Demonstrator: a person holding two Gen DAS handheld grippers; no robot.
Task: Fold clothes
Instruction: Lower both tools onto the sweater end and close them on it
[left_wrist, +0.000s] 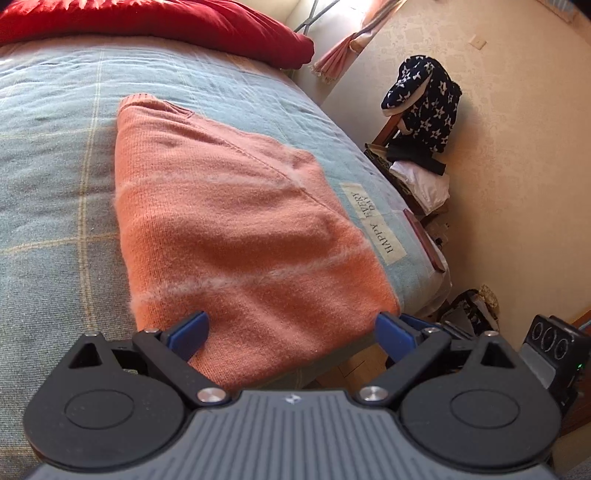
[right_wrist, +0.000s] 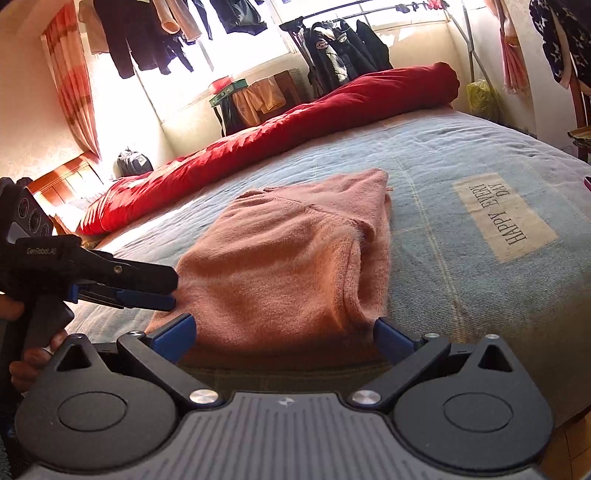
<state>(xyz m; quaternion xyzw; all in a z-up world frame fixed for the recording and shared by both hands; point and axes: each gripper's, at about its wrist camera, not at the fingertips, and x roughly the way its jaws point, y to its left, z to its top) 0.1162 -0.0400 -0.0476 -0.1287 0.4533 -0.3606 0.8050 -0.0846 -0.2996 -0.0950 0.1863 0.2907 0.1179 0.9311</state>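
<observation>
A salmon-orange knitted sweater (left_wrist: 236, 221) lies folded on the blue checked bedspread (left_wrist: 55, 184), its near hem close to the bed's edge. My left gripper (left_wrist: 291, 330) stands open just above that hem, with its blue fingertips (left_wrist: 192, 328) spread wide over the cloth. In the right wrist view the same sweater (right_wrist: 288, 258) lies straight ahead. My right gripper (right_wrist: 282, 332) is open at its near edge and grips nothing. The left gripper (right_wrist: 162, 291) shows side-on at the sweater's left corner, held by a hand (right_wrist: 26, 362).
A rolled red duvet (right_wrist: 295, 122) lies along the far side of the bed. A "HAPPY EVERY DAY" patch (right_wrist: 502, 218) is right of the sweater. A chair with a star-patterned garment (left_wrist: 424, 103) stands beside the bed. Clothes hang on a rack (right_wrist: 343, 48) at the window.
</observation>
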